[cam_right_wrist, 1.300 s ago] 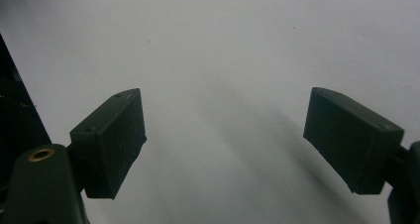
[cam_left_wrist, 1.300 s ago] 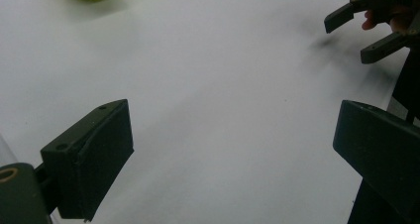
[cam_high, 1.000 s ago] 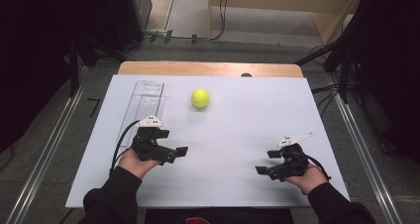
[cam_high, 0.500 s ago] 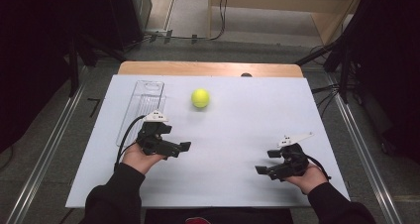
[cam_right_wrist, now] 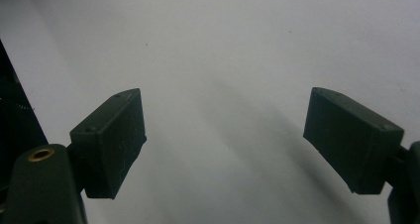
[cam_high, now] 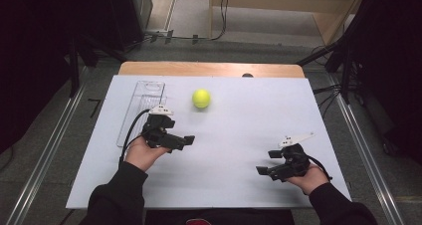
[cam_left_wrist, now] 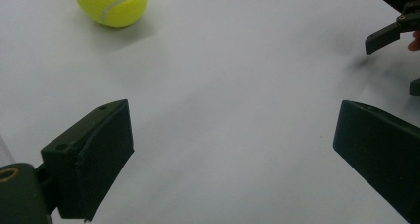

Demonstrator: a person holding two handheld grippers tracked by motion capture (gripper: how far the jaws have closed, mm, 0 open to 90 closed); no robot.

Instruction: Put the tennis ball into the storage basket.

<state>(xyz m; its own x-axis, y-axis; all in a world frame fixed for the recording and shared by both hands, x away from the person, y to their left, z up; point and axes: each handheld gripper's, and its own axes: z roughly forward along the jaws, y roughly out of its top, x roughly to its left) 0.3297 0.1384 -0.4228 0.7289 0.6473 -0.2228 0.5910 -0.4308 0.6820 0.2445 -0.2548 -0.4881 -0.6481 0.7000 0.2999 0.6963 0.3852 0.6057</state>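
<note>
A fuzzy yellow-green tennis ball rests on the white tabletop toward the far edge, just right of a clear rectangular plastic tray. The left gripper hovers near the ball on its near side, apart from it, with its 2 black jaws spread wide and nothing between them. The right gripper sits well apart at the near right, jaws likewise spread and empty.
</note>
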